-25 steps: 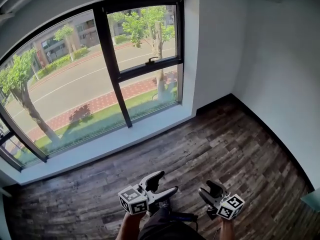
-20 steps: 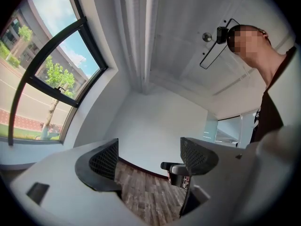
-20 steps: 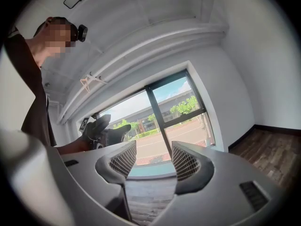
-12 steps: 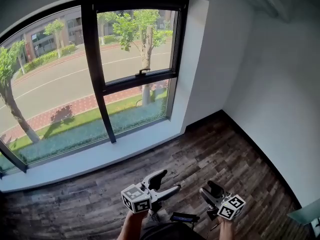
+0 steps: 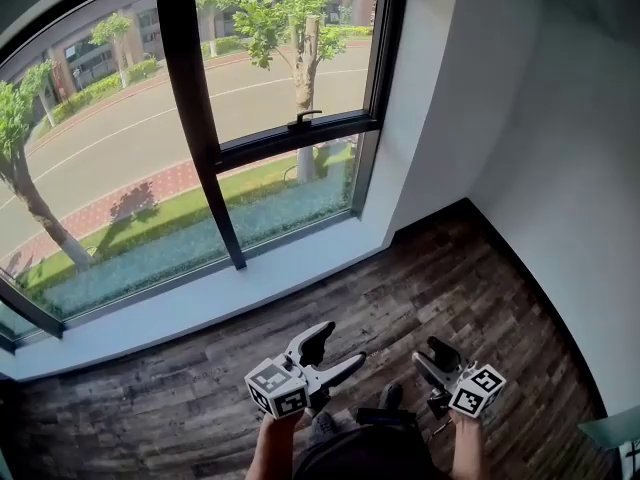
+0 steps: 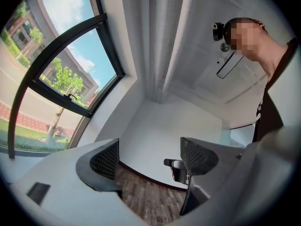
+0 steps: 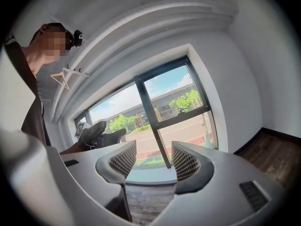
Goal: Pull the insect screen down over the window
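The left gripper gapes empty, window to its left.

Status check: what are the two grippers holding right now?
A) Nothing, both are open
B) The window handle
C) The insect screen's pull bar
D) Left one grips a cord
A: the left gripper and right gripper hang over the wood floor with jaws apart and empty, short of the window.

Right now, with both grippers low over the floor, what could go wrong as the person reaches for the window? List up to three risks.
1. No screen shows in any view, so the open left gripper or right gripper might close on the handle instead.
2. The white sill stands out in front of the window, so a high reach may mean an awkward lean.
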Demonstrator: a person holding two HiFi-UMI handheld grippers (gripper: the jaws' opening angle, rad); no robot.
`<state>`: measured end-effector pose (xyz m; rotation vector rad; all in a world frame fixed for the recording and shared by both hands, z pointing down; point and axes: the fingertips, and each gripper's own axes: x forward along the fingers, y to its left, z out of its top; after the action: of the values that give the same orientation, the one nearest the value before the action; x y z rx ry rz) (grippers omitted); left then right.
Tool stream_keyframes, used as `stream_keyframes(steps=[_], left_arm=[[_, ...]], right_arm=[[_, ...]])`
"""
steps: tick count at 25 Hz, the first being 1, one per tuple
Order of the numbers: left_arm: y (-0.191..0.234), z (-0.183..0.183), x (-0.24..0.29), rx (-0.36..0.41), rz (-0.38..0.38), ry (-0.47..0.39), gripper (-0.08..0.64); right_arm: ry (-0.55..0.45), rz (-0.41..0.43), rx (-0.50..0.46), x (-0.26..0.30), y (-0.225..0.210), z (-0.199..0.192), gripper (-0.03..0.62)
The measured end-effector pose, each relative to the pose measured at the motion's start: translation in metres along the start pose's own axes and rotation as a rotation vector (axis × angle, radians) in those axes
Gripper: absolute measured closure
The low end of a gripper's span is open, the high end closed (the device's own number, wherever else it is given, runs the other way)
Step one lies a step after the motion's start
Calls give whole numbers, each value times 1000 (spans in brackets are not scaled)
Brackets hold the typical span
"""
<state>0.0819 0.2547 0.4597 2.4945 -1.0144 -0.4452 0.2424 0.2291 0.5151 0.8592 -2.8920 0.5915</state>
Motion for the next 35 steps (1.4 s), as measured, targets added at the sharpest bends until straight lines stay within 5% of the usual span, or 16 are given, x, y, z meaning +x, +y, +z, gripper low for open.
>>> stream_keyframes(steps=[20, 29, 35], left_arm=[[165, 82, 124, 154, 279, 46, 137], [223, 93, 168, 141, 340, 52, 137], [296, 125, 192, 139, 296, 9, 137]], right_arm=[[-1, 292, -24, 192, -160, 92, 373], [55, 368, -34, 254, -210, 113, 373], [90, 333, -69, 319, -235, 130, 373]])
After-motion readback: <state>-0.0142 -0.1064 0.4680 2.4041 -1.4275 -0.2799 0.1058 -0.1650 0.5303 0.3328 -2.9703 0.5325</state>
